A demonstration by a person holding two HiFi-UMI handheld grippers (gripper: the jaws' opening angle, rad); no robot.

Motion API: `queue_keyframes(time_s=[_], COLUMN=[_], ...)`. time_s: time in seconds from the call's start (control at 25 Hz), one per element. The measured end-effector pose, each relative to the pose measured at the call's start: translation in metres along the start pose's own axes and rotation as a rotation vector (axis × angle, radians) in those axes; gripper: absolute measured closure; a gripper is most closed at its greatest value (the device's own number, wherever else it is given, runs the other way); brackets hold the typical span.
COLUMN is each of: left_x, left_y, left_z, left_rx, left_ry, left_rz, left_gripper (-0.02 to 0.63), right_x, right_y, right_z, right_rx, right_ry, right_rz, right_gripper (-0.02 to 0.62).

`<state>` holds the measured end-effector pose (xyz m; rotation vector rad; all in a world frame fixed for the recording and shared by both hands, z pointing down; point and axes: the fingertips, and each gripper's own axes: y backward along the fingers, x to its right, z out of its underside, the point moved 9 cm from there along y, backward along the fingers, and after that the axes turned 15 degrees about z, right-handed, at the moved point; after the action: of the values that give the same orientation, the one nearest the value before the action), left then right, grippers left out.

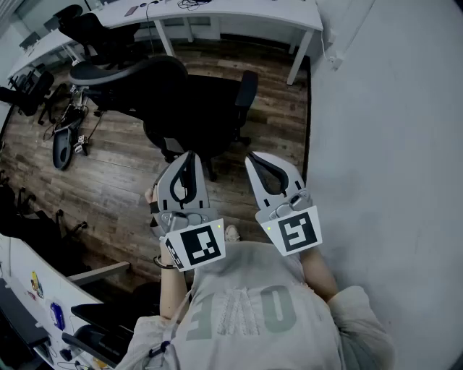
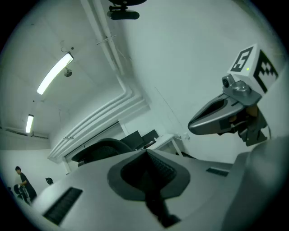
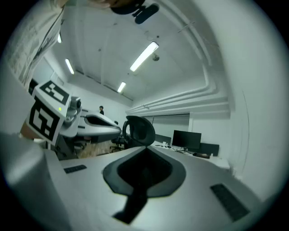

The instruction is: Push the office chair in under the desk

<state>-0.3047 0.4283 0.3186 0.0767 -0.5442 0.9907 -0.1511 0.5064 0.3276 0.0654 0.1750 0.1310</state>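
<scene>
The black office chair (image 1: 194,108) stands on the wood floor, pulled out from the white desk (image 1: 217,12) at the top of the head view. My left gripper (image 1: 189,157) and right gripper (image 1: 255,159) are held side by side near my chest, both shut and holding nothing. They point toward the chair and stop short of it, without touching. In the left gripper view the shut left gripper (image 2: 145,151) aims at the chair's curved back (image 2: 100,148), with the right gripper (image 2: 222,115) beside it. The right gripper (image 3: 145,147) sees the chair's headrest (image 3: 140,131) just beyond its tips.
A white wall (image 1: 391,144) runs along the right. More black chairs (image 1: 87,29) and gear on the floor (image 1: 65,137) lie to the left. Another desk edge (image 1: 29,289) sits at the lower left. Monitors (image 3: 187,140) stand on the desk. A person (image 3: 101,109) stands far off.
</scene>
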Motion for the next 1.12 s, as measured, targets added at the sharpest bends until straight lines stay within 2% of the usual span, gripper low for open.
queue_keyframes(time_s=[0.12,0.44,0.6,0.8,0.92,1.12], left_x=[-0.003,0.001,0.000,-0.002,-0.011,-0.026], left_y=[0.001,0.001,0.000,-0.001,-0.002,-0.004], left_z=[-0.008,-0.014,-0.008,0.004,0.007,0.010], left_rx=[0.020,0.030,0.023,0.005,0.003,0.041], left_ry=[-0.049,-0.046,-0.027,0.030,0.035,0.044], left_rz=[-0.005,0.003,-0.002,-0.021,-0.021,-0.047], left_gripper=[0.590,0.590,0.590,0.591,0.589,0.590], right_x=[0.002,0.003,0.007,0.014,0.015,0.018], right_y=[0.001,0.005,0.004,-0.002,-0.014,-0.027], right_z=[0.007,0.011,0.016,0.018,0.020,0.020], right_rx=[0.016,0.013,0.012,0.015,-0.030,-0.033], right_ry=[-0.126,-0.160,-0.254,-0.414,-0.394,-0.300], right_rz=[-0.023,-0.030,-0.029,-0.141,-0.110,-0.077], right_gripper=[0.575,0.575,0.575,0.574,0.574,0.574])
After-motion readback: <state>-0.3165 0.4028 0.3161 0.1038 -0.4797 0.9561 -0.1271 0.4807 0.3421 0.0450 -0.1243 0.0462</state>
